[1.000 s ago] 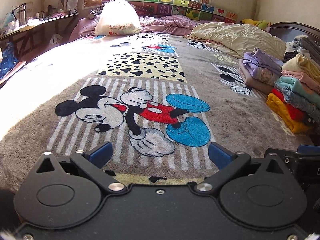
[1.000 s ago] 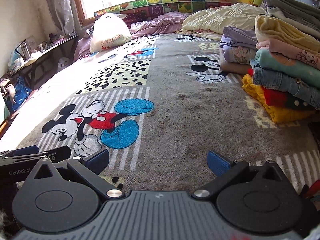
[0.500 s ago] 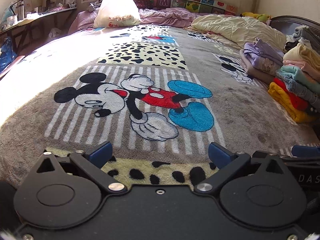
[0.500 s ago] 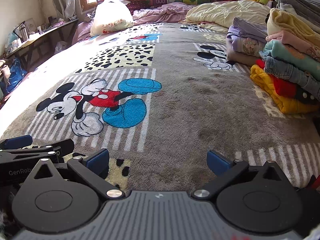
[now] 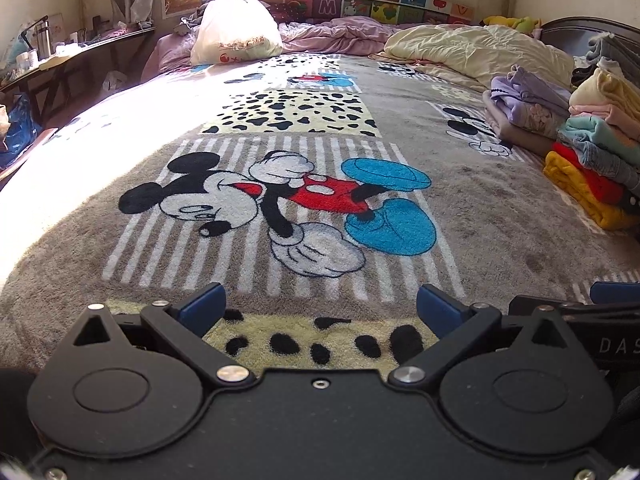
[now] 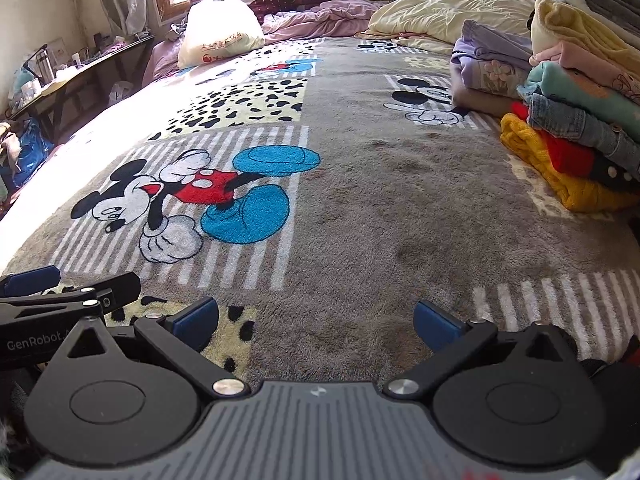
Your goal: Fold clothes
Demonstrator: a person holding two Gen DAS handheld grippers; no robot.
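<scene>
Right wrist view shows the folded clothes [image 6: 576,120] stacked at the right edge of the bed, on the grey Mickey Mouse blanket [image 6: 380,208]: from the bottom a yellow knit, a red piece, blue denim, a teal top, a pink one and a pale yellow one, six layers that can be counted, with grey items above that run out of view. Just behind it sits a second, lower pile [image 6: 488,68] of lilac and mauve pieces. In the left wrist view the same stack [image 5: 592,152] lies far to the right. Both tools hang low over the near end of the blanket, side by side. The right gripper [image 6: 316,320] has its two blue-padded fingers spread wide, with nothing between them, and the left gripper [image 5: 320,306] is likewise spread and holds nothing. A cream quilt [image 5: 472,52] and one white plastic bag [image 5: 236,32] lie at the far end.
</scene>
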